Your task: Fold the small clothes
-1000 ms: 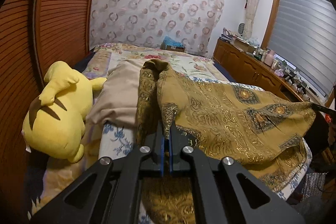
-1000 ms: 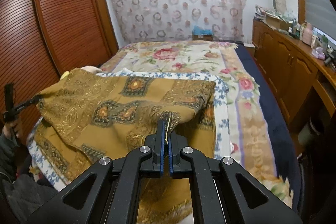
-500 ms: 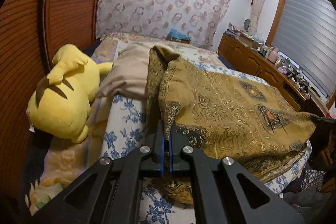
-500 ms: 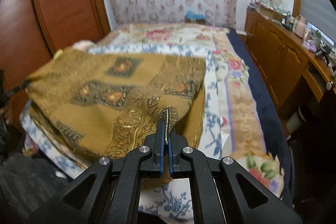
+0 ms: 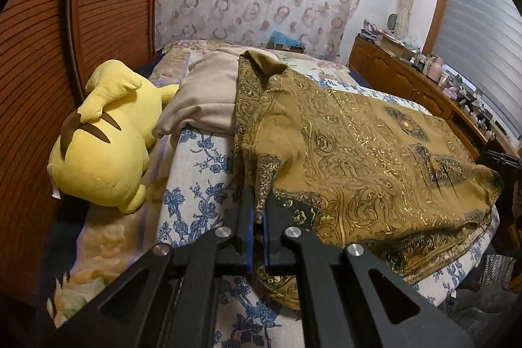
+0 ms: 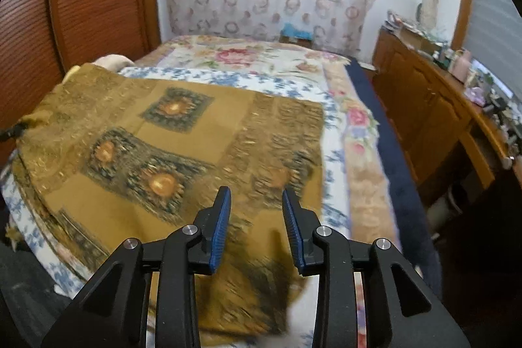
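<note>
Gold patterned garment [image 5: 359, 158] lies folded over on the bed [image 5: 195, 172]. Left hand-held gripper [image 5: 257, 214] pinches its corner; right hand-held gripper [image 6: 256, 217], jaws just opening, stands spread above the cloth, nothing gripped. Soft, light, drapey fabric: best taken at corners or hems.

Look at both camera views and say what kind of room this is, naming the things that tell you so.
Most likely a home bedroom. A bed with floral covers fills the middle, a yellow plush toy lies on it beside a louvred wooden wardrobe, and a cluttered wooden dresser runs under the window.
</note>
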Motion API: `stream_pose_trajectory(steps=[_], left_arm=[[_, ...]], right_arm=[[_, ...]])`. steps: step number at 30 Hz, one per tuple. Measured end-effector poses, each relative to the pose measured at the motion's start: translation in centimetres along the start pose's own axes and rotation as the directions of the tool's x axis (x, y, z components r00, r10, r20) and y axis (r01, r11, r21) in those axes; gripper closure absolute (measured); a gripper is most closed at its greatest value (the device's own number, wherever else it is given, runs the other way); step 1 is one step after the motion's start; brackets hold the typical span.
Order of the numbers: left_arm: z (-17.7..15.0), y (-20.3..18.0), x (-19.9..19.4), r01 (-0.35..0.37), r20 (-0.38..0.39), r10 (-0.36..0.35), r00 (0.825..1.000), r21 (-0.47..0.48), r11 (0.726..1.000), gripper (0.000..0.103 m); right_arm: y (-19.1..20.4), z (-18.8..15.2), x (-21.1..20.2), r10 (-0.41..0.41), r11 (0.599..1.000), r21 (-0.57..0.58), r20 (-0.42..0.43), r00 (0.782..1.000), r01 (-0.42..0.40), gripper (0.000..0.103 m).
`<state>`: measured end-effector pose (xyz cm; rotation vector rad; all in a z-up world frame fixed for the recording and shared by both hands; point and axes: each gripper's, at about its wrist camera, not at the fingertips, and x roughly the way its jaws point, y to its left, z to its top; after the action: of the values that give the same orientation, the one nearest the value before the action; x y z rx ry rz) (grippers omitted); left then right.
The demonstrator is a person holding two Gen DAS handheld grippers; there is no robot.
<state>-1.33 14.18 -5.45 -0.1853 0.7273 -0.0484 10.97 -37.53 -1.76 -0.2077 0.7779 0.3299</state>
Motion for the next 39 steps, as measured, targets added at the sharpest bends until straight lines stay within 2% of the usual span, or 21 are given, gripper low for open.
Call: stream_pose_trajectory(steps=[3,6,9,10,16,18,26,31,39], left_arm=[[-0.1,0.0,-0.2,0.002,-0.004,-0.002,1.000,0.005,1.000,0.101],[0.0,-0.2,-0.4,-0.007,-0.002,0.007,1.000,0.023,1.000,0.095],[0.0,-0.4,-0.9,-0.010,0.006,0.009,1.000,0.036,0.999,0.080],[0.1,-0.4,-1.0,-0.006,0.010,0.005,1.000,0.038,0.999,0.070],[0.2,-0.5,-0.5,-0.015,-0.004,0.015,1.000,0.041,0.999,0.054],[0.3,-0.7,0.0,-0.026,-0.017,0.027,0.999,0.047,0.999,0.053],[-0.1,0.2,2.4,-0.088,-0.080,0.091,0.993,0.036,0.995,0.053],[-0.8,0.5,3.1,-0.083,-0.105,0.085,0.991,0.021,0.996,0.053],[-0.8,0.5,3.2,-0.091,-0.099,0.094,0.991,0.030,0.995,0.053]], right_arm=[[1.4,-0.2,1.7,0.041,0.999,-0.011,-0.013,0.999,-0.041,0.071],[2.4,-0.4,3.5,0.062,0.998,-0.019,-0.034,0.998,-0.063,0.071],[3.0,-0.7,4.5,0.068,0.997,-0.026,-0.052,0.996,-0.070,0.071],[3.1,-0.8,4.7,0.069,0.997,-0.029,-0.057,0.996,-0.071,0.071],[3.2,-1.5,5.8,0.063,0.997,-0.043,-0.089,0.994,-0.067,0.071],[3.4,-1.9,6.4,0.059,0.996,-0.057,-0.111,0.992,-0.066,0.071],[2.5,-2.6,6.2,0.090,0.995,-0.031,-0.073,0.993,-0.092,0.064],[2.6,-2.6,6.2,0.087,0.995,-0.034,-0.069,0.994,-0.090,0.062],[2.7,-2.6,6.2,0.091,0.995,-0.032,-0.066,0.994,-0.093,0.061]])
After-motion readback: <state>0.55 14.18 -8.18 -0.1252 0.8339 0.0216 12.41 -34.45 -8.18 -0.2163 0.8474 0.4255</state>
